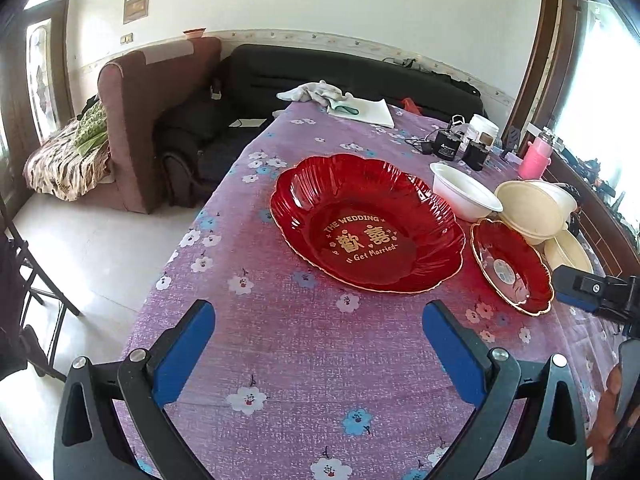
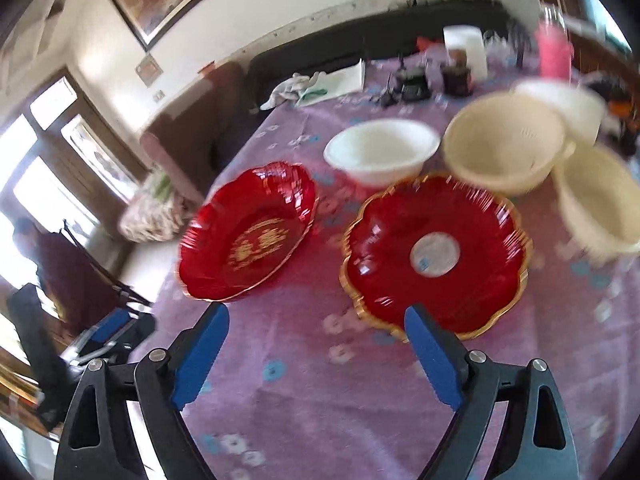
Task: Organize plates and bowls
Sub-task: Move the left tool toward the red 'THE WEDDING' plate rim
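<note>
A large red dish with gold lettering (image 1: 366, 224) lies on the purple flowered tablecloth (image 1: 304, 360); it also shows in the right wrist view (image 2: 248, 234). A smaller red gold-rimmed plate (image 1: 512, 266) lies to its right and shows in the right wrist view (image 2: 436, 254). A white bowl (image 1: 464, 190) (image 2: 380, 152) and several cream bowls (image 1: 528, 208) (image 2: 504, 140) stand behind. My left gripper (image 1: 318, 320) is open and empty, short of the large dish. My right gripper (image 2: 316, 322) is open and empty, near the small plate's front rim.
A pink bottle (image 1: 536, 156), a white jar (image 1: 482, 128), black devices (image 1: 448, 146), papers (image 1: 360, 110) and a cloth (image 1: 312, 92) sit at the table's far end. Sofas (image 1: 160, 120) stand to the left. The table's left edge drops to the floor (image 1: 80, 248).
</note>
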A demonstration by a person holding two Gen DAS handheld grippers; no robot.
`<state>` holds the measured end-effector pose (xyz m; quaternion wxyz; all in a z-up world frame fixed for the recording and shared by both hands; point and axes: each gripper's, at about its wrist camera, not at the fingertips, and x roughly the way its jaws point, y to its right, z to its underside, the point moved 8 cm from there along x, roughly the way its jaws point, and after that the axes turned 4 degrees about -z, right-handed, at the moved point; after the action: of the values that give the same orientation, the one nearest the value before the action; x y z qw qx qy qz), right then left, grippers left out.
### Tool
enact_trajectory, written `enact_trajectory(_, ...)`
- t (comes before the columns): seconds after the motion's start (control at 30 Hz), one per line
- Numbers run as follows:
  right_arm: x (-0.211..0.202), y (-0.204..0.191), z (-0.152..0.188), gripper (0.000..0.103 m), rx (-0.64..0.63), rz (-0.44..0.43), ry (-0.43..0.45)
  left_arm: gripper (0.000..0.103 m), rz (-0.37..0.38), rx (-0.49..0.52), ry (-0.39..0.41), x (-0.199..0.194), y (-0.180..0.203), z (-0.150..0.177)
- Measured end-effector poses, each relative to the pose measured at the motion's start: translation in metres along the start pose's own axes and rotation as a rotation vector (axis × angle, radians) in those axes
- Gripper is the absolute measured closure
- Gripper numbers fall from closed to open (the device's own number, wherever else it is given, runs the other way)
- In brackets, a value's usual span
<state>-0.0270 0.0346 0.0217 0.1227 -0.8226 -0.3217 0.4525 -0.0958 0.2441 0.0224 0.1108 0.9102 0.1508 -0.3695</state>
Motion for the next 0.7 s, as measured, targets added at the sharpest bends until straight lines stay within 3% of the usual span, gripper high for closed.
enact_trajectory(0.27,-0.001,0.005,-0.003,0.011,0.038,0.029,-0.011,0.0,-0.008,0.001,-0.006,0.004,-0.001,-0.002)
enact_trajectory(0.43,-0.003,0.003,-0.009,0.011,-0.069,0.173,0.013,0.0,-0.022,0.015,-0.009,0.005,0.0,-0.004)
enact_trajectory(0.7,0.01,-0.006,-0.016,0.011,-0.131,0.159,-0.046,0.0,-0.056,0.068,-0.036,0.014,0.0,-0.01)
